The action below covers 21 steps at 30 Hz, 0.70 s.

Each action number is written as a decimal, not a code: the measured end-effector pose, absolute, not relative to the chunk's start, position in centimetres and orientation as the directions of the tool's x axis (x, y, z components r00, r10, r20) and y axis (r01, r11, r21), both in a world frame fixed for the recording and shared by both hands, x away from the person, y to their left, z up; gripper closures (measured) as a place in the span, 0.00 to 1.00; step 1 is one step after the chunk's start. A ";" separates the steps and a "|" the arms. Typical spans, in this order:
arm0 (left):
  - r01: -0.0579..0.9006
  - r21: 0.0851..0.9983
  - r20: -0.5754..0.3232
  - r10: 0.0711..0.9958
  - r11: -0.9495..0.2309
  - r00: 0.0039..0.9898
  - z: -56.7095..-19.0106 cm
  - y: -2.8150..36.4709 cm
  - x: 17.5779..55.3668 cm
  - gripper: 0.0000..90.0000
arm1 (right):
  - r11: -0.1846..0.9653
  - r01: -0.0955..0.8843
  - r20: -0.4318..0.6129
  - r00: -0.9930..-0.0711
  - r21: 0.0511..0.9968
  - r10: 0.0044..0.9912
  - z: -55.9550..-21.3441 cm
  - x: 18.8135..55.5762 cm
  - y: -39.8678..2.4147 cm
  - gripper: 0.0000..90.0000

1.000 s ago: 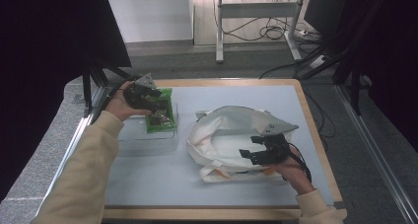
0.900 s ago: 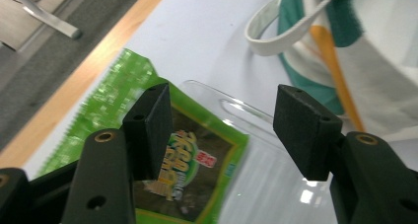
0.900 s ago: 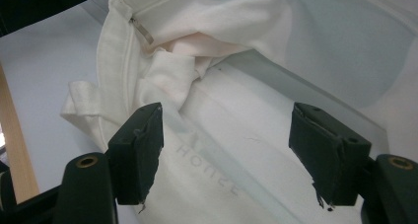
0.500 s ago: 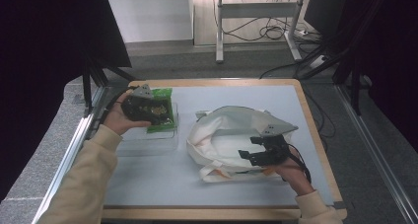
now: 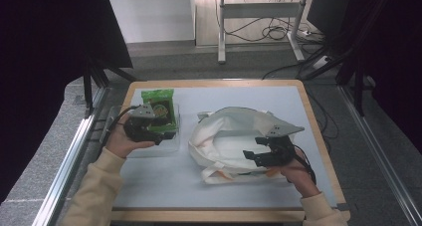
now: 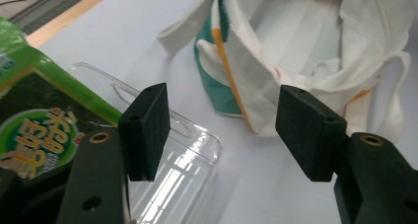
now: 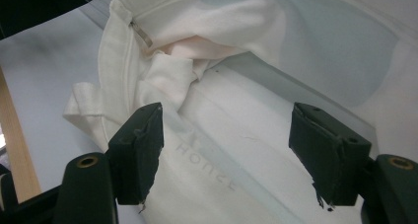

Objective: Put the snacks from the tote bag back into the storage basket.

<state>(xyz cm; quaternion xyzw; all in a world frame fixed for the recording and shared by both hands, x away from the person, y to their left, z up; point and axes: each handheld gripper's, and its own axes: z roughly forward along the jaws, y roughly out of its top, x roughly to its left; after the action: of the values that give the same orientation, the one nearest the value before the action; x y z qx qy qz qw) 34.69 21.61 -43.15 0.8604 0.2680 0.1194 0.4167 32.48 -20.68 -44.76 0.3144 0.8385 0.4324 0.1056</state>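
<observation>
table edge: wood rim (image 5: 214, 82) frames the pale mat on all 4 sides; metal rails run along both long sides outside it
open room: bare mat along the near edge between the 2 forearms and along the far edge beyond the bag; narrow strip between tray and bag
tote bag: white cloth bag (image 5: 226, 141) lies flat right of centre, mouth open, green-orange trim at its near edge, close to the right rim
snack pack: green packet (image 5: 158, 99) sits on the clear plastic tray (image 5: 169, 145) at the left, far end pointing to the far rim
left gripper: (image 6: 224, 130) over the tray's near-right part, jaws wide apart, have just been opening, nothing between pads; packet beside the left jaw, bag ahead
left hand: (image 5: 119, 142) cups the gripper body from below-left, forearm angled in from bottom left, cream sleeve
right gripper: (image 7: 226, 145) over the bag's near side, jaws spread wide, white cloth below them; pads not pressing it
right hand: (image 5: 298, 176) behind the gripper near the right rim, forearm in from bottom right
</observation>
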 end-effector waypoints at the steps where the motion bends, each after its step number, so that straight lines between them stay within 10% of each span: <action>1: 0.363 0.782 -0.022 0.560 -0.506 0.828 -43.4 21.5 34.4 0.41 | 0.426 0.437 0.097 -0.779 0.792 0.619 -44.7 32.5 -20.7 0.33; 21: 0.409 0.796 -0.088 0.584 -0.446 0.807 -45.7 20.4 30.5 0.40 | 0.409 0.450 0.109 -0.768 0.794 0.631 -44.7 32.9 -21.1 0.33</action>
<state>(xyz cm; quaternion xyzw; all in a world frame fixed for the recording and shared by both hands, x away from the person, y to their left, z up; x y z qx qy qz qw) 30.51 20.42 -45.70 0.8444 0.2940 0.0999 0.4365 32.88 -21.14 -44.68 0.3245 0.8329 0.4360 0.1042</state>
